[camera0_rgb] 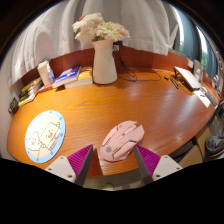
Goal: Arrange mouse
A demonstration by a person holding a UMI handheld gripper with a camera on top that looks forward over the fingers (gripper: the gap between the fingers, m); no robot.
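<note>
Mouse (pixel 121 140) between open jaws, on table (pixel 120 105)

A home study or desk corner.
A wooden surface (pixel 150 105) carries a vase of flowers (pixel 104 55), stacked books (pixel 68 74) and a mouse (pixel 121 140).

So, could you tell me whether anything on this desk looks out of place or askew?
Only slightly: the pink mouse lies skewed near the desk edge, between the open claw fingers, off the round mouse pad beside it. Nothing is spilled or damaged.
</note>
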